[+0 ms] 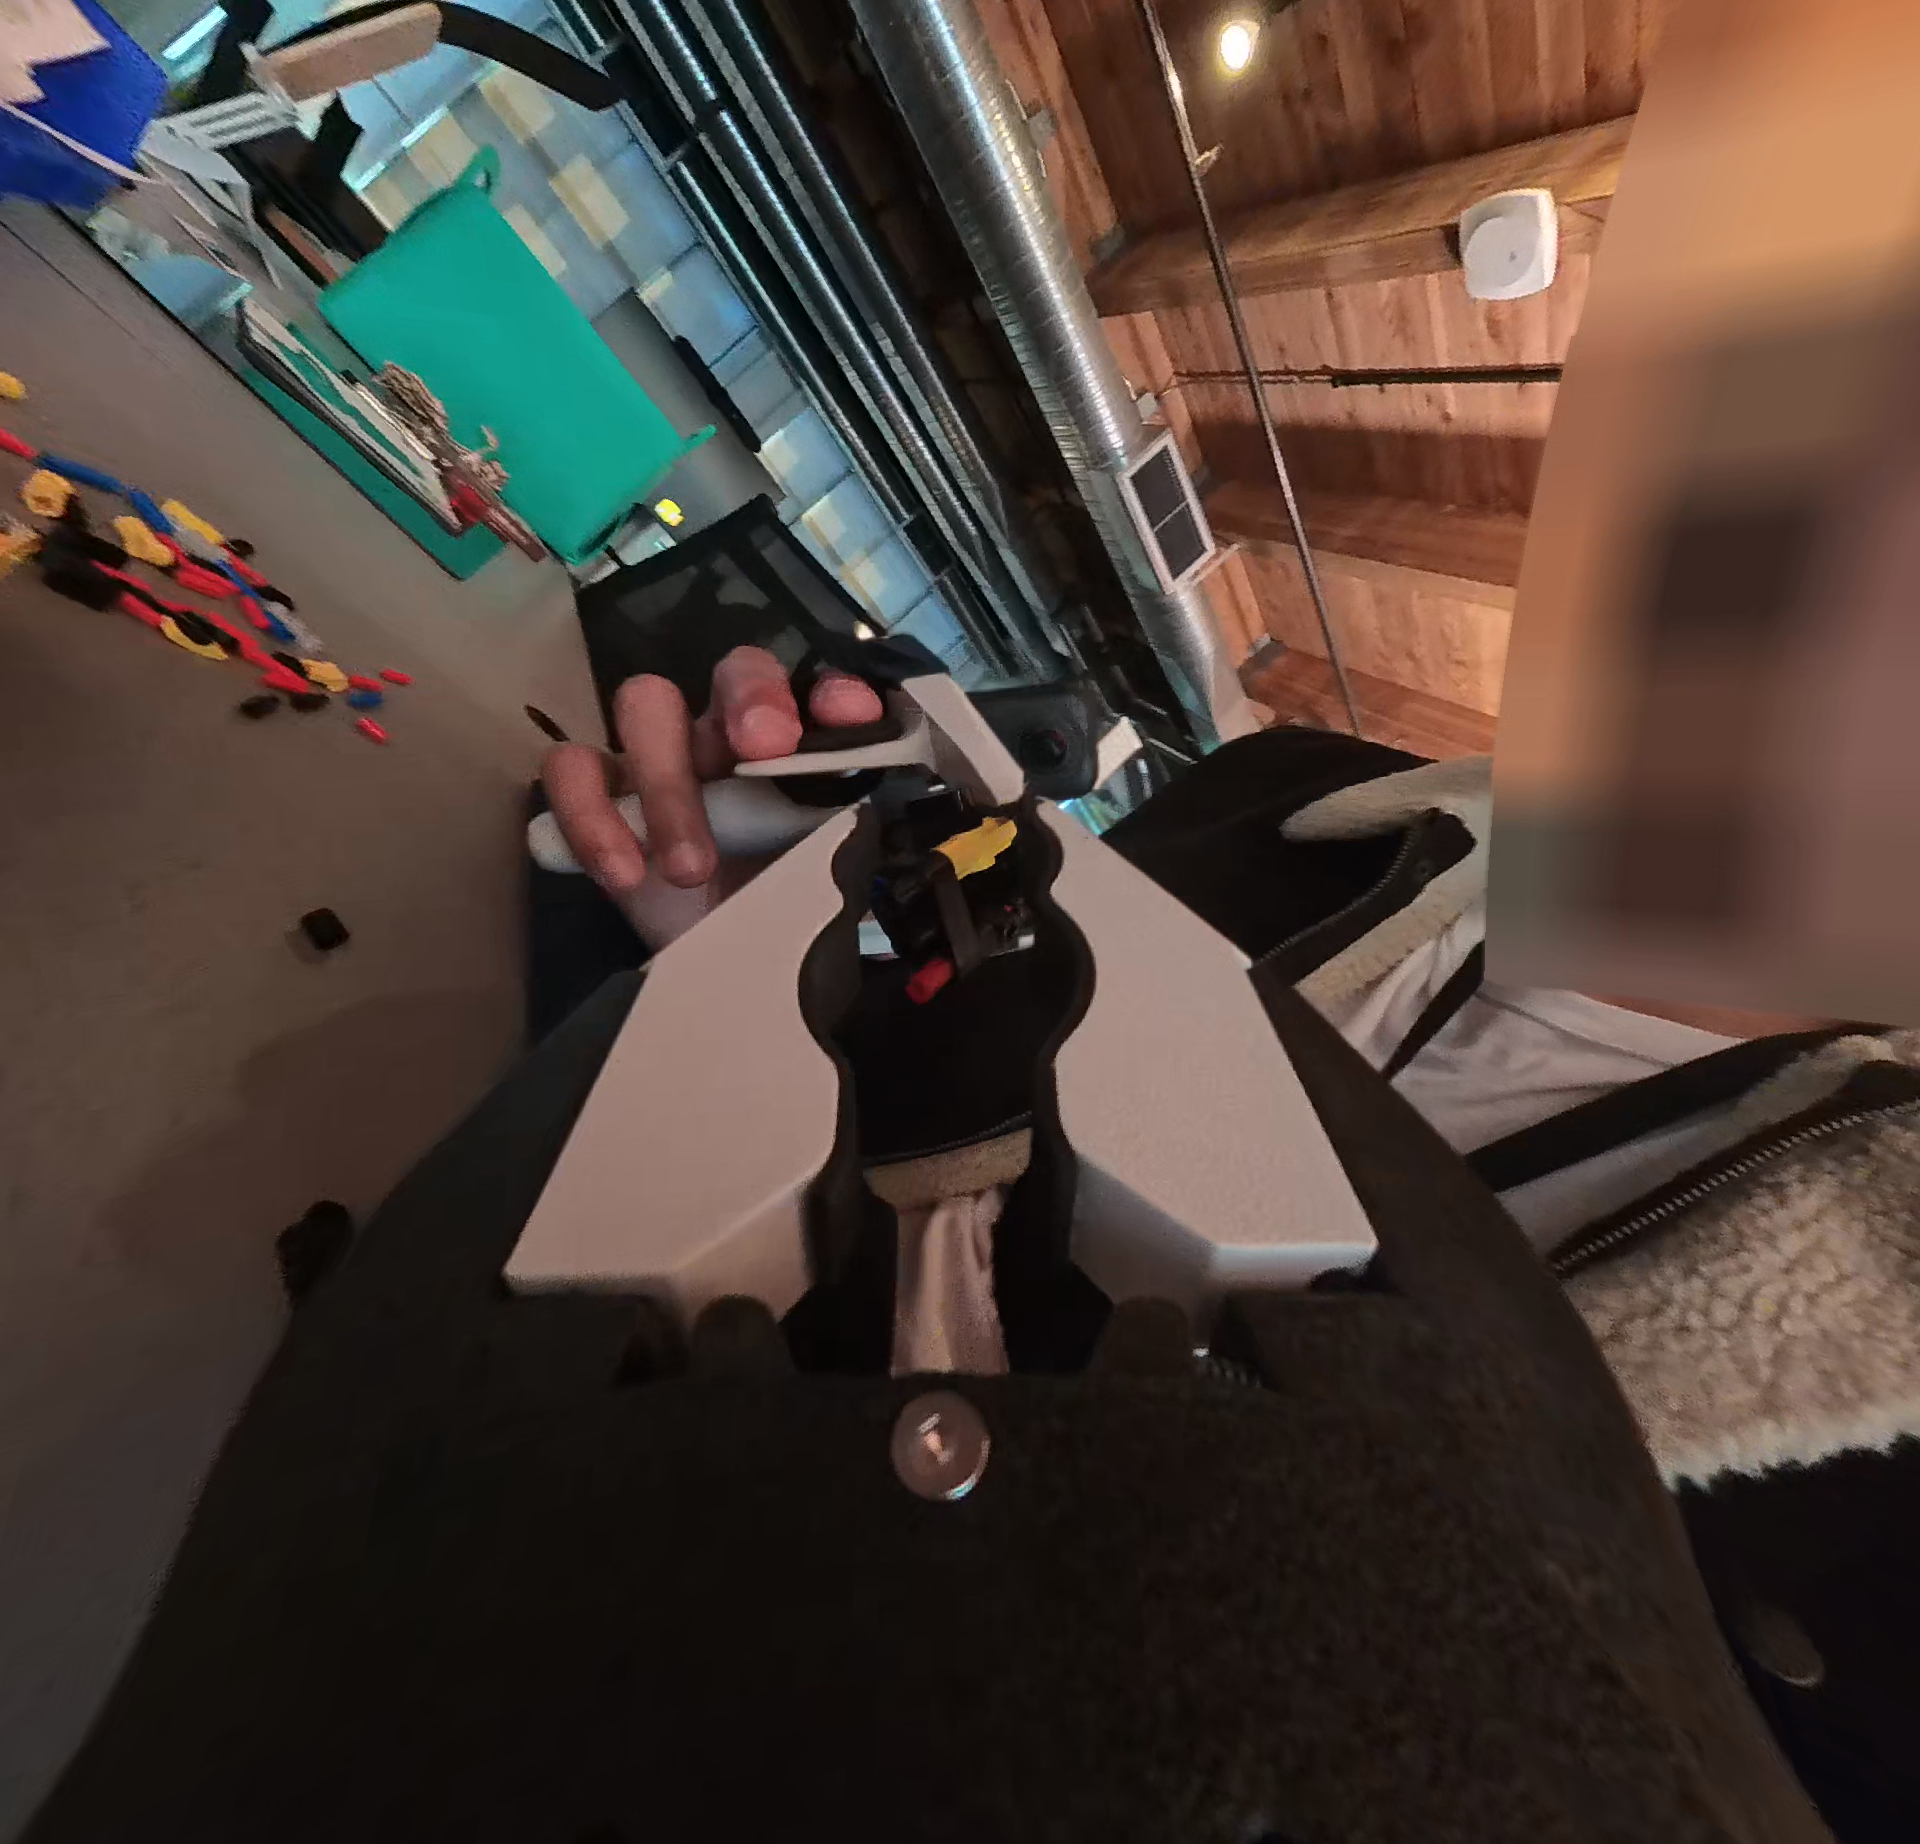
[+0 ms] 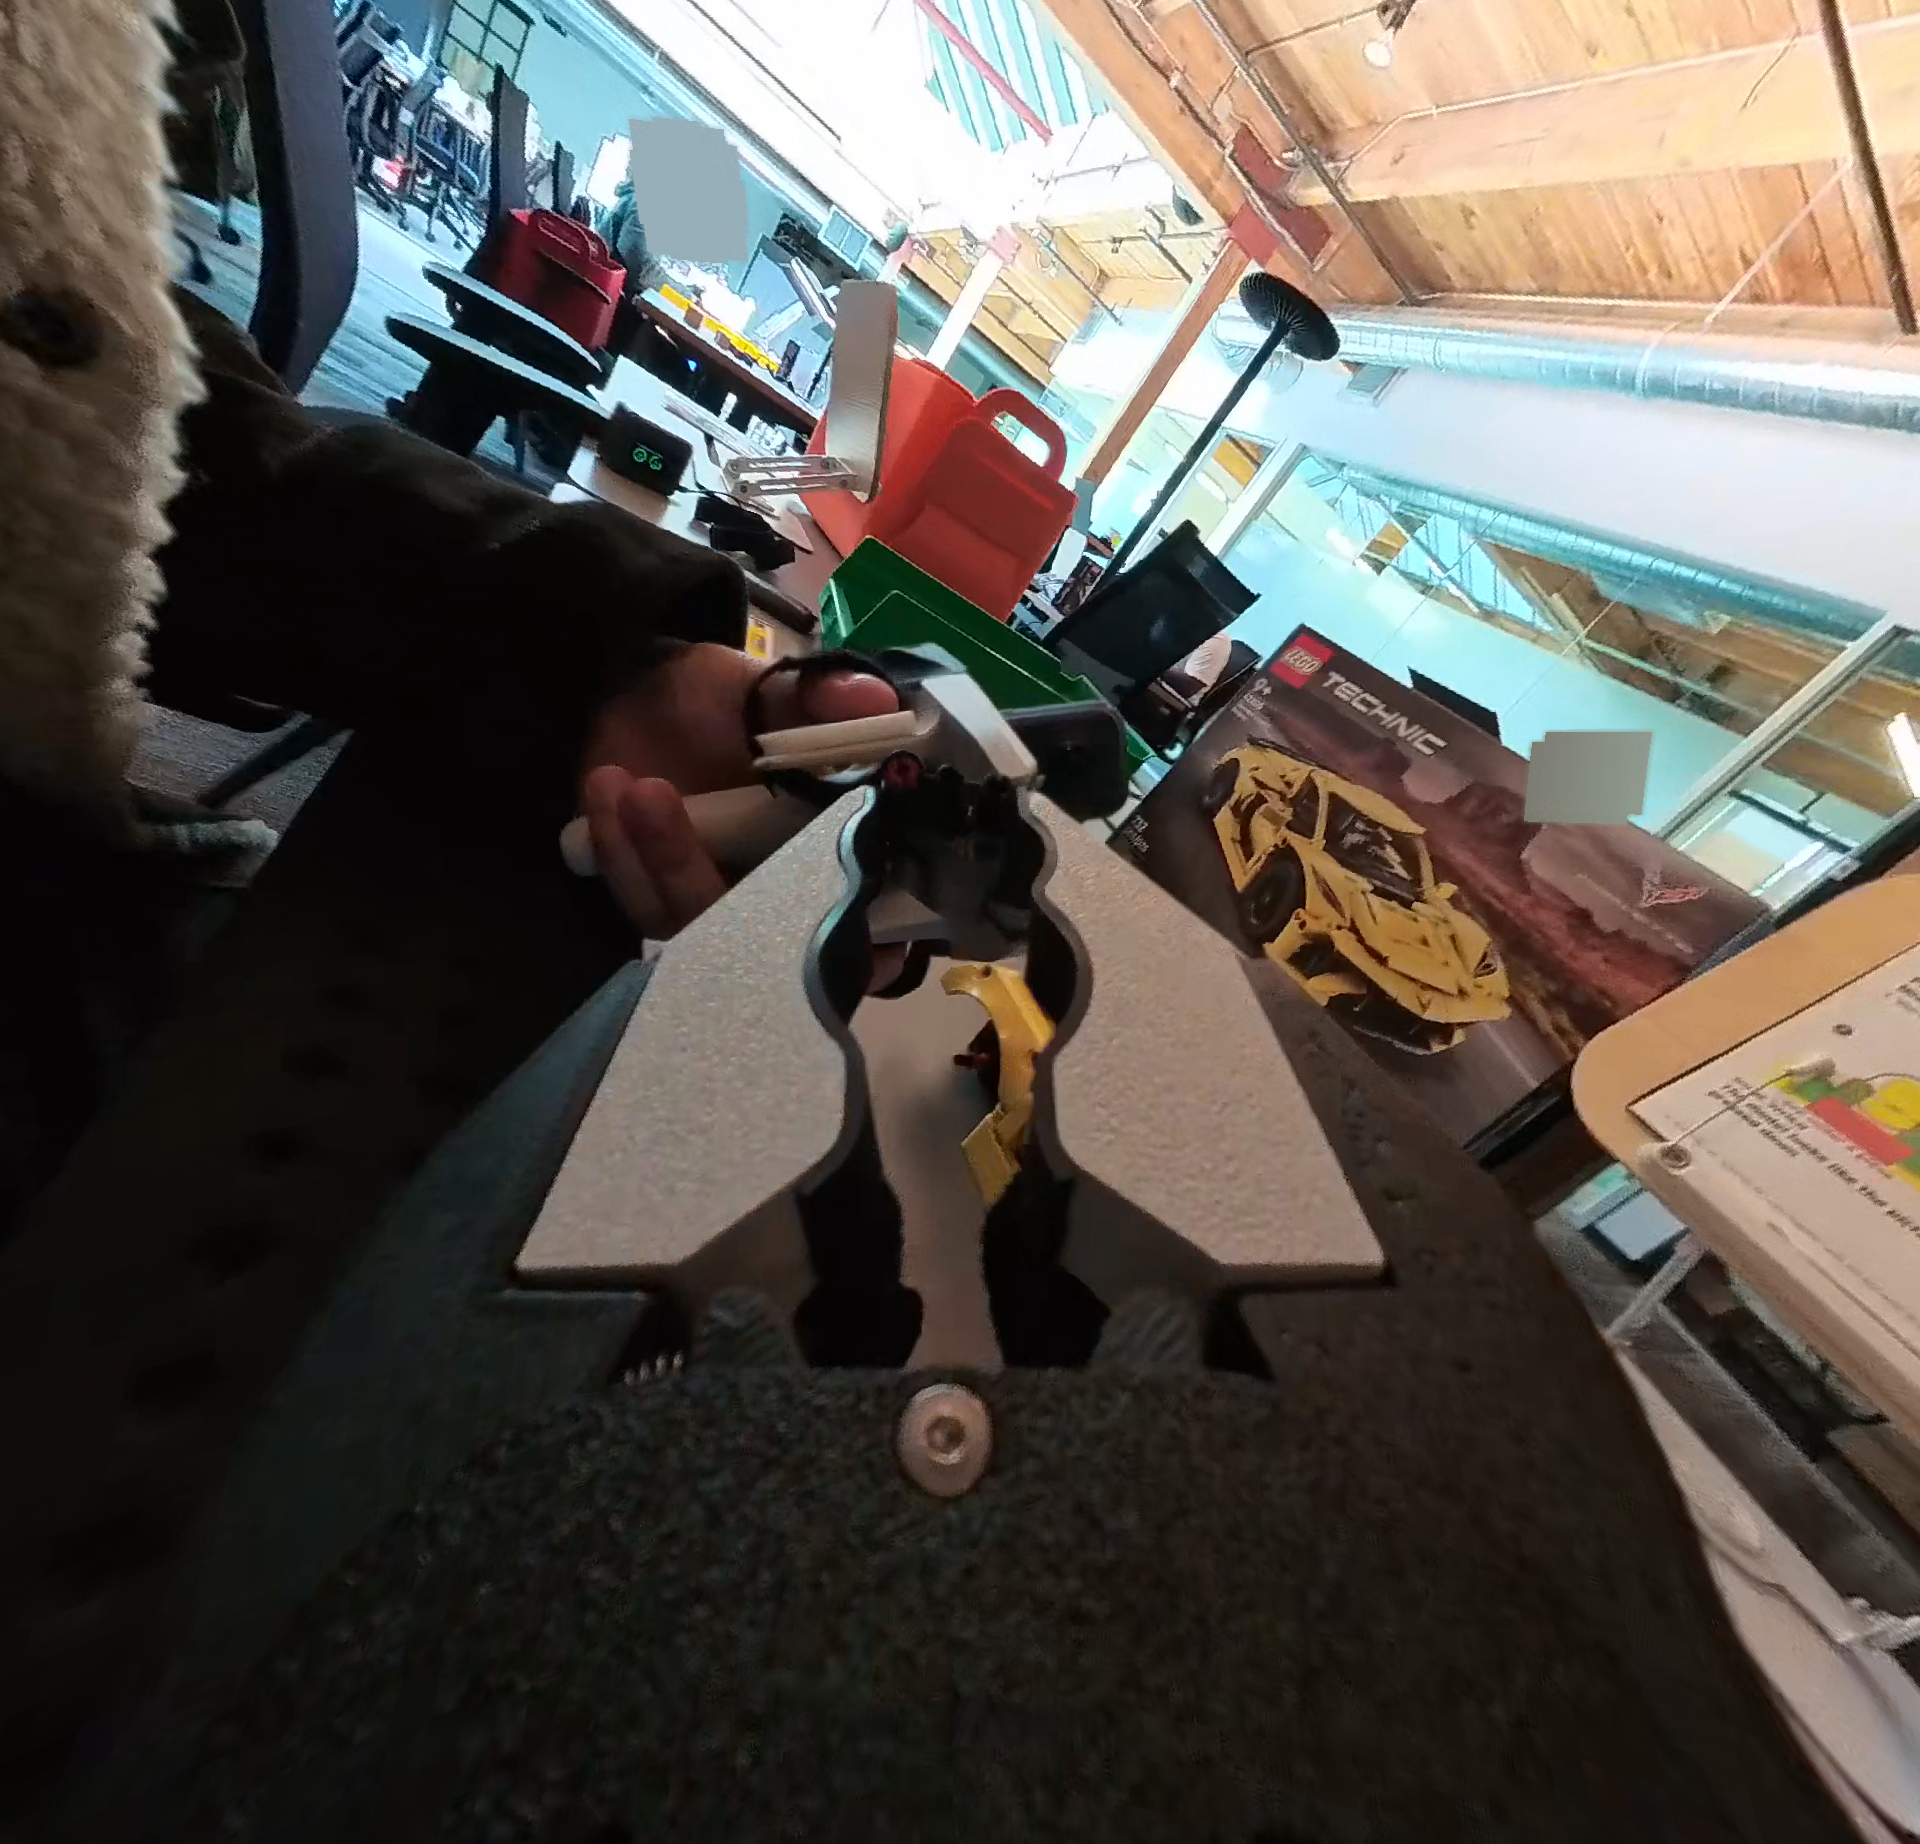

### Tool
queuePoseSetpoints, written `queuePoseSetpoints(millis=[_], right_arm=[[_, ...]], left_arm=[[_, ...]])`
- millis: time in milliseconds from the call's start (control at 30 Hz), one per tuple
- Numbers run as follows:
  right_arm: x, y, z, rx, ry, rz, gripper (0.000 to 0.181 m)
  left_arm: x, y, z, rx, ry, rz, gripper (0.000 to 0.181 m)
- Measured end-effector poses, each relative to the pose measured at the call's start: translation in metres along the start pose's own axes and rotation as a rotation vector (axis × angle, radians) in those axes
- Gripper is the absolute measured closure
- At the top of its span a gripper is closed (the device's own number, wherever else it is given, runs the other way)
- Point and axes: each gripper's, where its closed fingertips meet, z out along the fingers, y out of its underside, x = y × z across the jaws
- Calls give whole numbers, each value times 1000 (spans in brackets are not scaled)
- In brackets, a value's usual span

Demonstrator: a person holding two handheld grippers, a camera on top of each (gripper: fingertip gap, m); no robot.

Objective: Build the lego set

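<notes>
Lego assembly (image 1: 951, 895), one, clamped between two grippers, left gripper (image 1: 948, 864), right gripper (image 2: 940, 849)

Left tool (image 1: 945, 859): centre frame, tips closed on a small assembly. Right tool (image 2: 940, 849): centre frame, tips pinching the same. Hand (image 1: 675, 766) gripping the opposite handle, left of centre.

Printed writing stands on the car box (image 2: 1434, 859) and on the white sheet (image 2: 1797, 1160). A small display (image 2: 649, 456) glows green, too small to read.
</notes>
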Motion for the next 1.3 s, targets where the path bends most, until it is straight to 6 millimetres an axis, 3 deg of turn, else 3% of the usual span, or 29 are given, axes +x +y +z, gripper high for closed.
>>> queuePoseSetpoints(millis=[233, 300, 367, 533, 700, 867, 1100, 1200, 1300], right_arm=[[-2, -7, 0, 10, 27, -75, 160], [5, -15, -5, 53, 62, -59, 160], [9, -13, -6, 59, 64, -12, 160], [3, -9, 0, 44, 29, 5, 160], [5, 0, 3, 13, 34, 28, 160], [5, 9, 4, -42, 43, 9, 160], [9, 35, 5, -243, 97, -166, 161], [10, 38, 3, -258, 131, -7, 159], [15, 42, -3, -275, 149, 204, 140]], left_arm=[[3, -1, -2, -3, 69, -68, 154], [-10, -10, -9, 43, 25, -117, 145], [-7, -20, -15, 100, 53, -134, 144], [12, 6, 5, -58, 135, -86, 144], [17, 8, 6, -63, 166, -93, 154], [3, 7, 5, -54, 78, -74, 162], [-17, 2, -1, -28, -75, -17, 164], [-14, 0, -2, -30, -96, 43, 165], [-17, 0, -3, -37, -144, 91, 165]])
